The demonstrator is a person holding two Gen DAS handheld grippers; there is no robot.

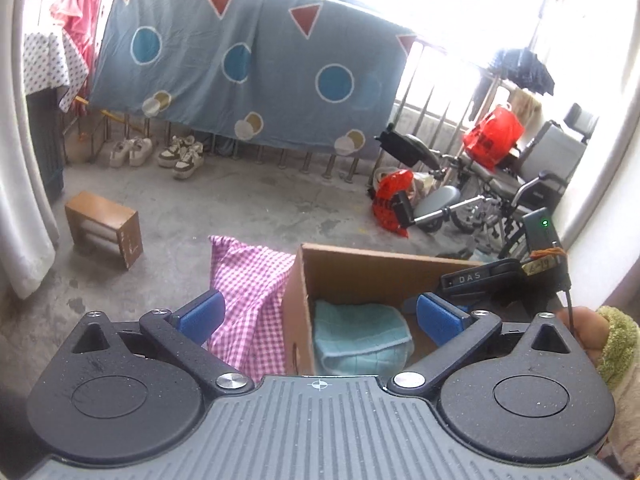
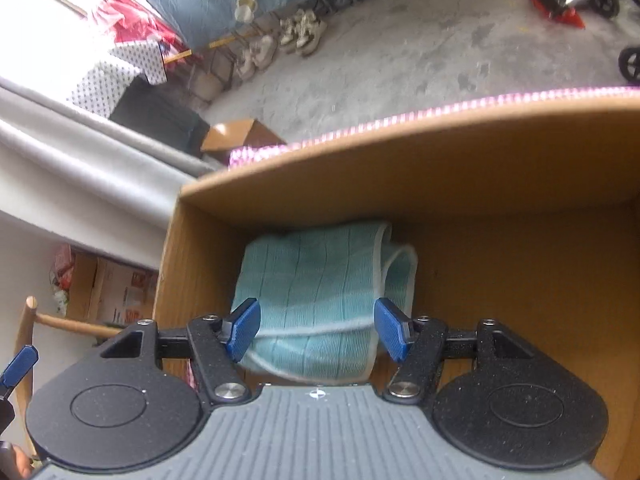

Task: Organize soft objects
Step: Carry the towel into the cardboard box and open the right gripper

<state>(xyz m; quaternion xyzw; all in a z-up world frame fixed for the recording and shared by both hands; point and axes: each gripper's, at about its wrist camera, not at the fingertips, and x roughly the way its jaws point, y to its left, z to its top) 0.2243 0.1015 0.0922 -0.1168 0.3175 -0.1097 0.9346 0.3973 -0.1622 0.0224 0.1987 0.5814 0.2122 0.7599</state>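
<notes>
A folded teal towel (image 2: 320, 276) lies on the floor of an open cardboard box (image 2: 400, 152). My right gripper (image 2: 318, 328) hangs low inside the box, open, with one blue pad on each side of the towel's near end and not pressing on it. A pink checked cloth (image 1: 248, 292) drapes over the box's left wall (image 1: 296, 308). In the left wrist view my left gripper (image 1: 320, 316) stands wide open above the box's near edge with nothing between its fingers. The towel (image 1: 360, 336) shows below it. The right gripper's black body (image 1: 492, 280) reaches in from the right.
A hand in a green fuzzy sleeve (image 1: 616, 340) is at the right edge. On the concrete floor stand a small wooden box (image 1: 104, 228), pairs of shoes (image 1: 160, 152) and a wheelchair (image 1: 500, 200) with red bags. A blue patterned sheet (image 1: 248, 68) hangs on the railing.
</notes>
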